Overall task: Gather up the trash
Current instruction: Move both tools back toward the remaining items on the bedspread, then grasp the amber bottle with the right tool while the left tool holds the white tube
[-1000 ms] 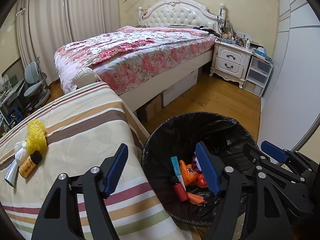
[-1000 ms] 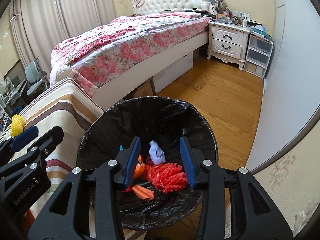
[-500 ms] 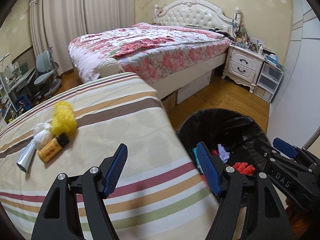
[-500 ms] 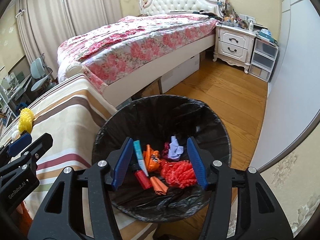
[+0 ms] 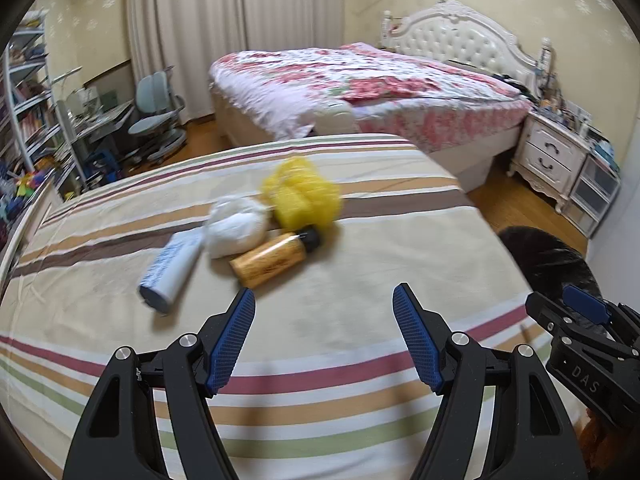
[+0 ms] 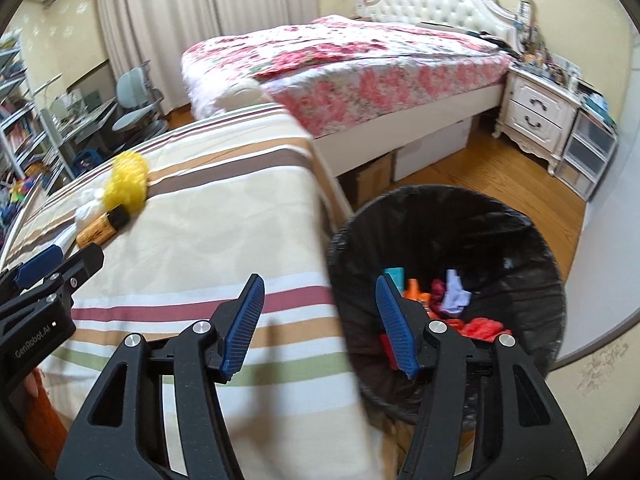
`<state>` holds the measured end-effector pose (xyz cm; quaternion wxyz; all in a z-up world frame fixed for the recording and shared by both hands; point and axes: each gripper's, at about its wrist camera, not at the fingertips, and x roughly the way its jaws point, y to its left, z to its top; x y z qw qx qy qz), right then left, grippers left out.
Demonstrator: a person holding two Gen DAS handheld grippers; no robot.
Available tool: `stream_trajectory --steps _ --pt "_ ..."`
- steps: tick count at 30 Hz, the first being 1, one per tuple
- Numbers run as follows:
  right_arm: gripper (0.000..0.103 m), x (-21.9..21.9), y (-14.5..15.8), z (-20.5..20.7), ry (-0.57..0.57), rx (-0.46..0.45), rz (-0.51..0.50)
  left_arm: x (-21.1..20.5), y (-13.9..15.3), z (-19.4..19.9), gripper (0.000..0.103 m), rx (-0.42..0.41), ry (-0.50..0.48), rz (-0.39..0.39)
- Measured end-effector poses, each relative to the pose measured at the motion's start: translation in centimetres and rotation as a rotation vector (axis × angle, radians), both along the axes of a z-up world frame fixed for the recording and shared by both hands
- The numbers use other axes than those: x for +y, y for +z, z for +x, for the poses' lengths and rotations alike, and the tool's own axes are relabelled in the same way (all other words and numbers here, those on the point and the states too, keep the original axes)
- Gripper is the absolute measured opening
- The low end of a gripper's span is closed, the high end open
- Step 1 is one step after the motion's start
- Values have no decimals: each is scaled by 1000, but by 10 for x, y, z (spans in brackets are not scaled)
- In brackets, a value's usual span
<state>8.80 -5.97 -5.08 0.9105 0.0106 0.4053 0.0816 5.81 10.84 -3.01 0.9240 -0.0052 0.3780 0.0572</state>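
Amber bottle (image 5: 274,258) lies just beyond the empty left tongs (image 5: 324,316).

Both views have swung away from the black-lined bin (image 6: 444,236) toward the striped cover (image 5: 320,320). In the left wrist view the bin has slid to the right edge, and the yellow mesh ball (image 5: 302,196), white wad (image 5: 236,226), amber bottle (image 5: 272,260) and white tube (image 5: 172,268) now lie closer, just ahead of the left gripper (image 5: 324,338). The right gripper (image 6: 320,322), empty, has left the bin for its rim, its jaws opening wider
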Motion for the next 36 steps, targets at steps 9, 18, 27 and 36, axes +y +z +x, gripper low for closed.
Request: stream_trajectory --steps 9,18,27,36 --pt "61 60 -3 4 109 28 -27 61 -8 -5 69 19 127 -9" --pt "62 102 -6 7 177 44 -62 94 -17 11 70 63 151 -52" --pt "67 122 -7 6 210 45 -81 110 -23 20 40 102 121 -61" --pt "67 139 -3 14 218 43 -72 117 -24 10 23 98 103 -52"
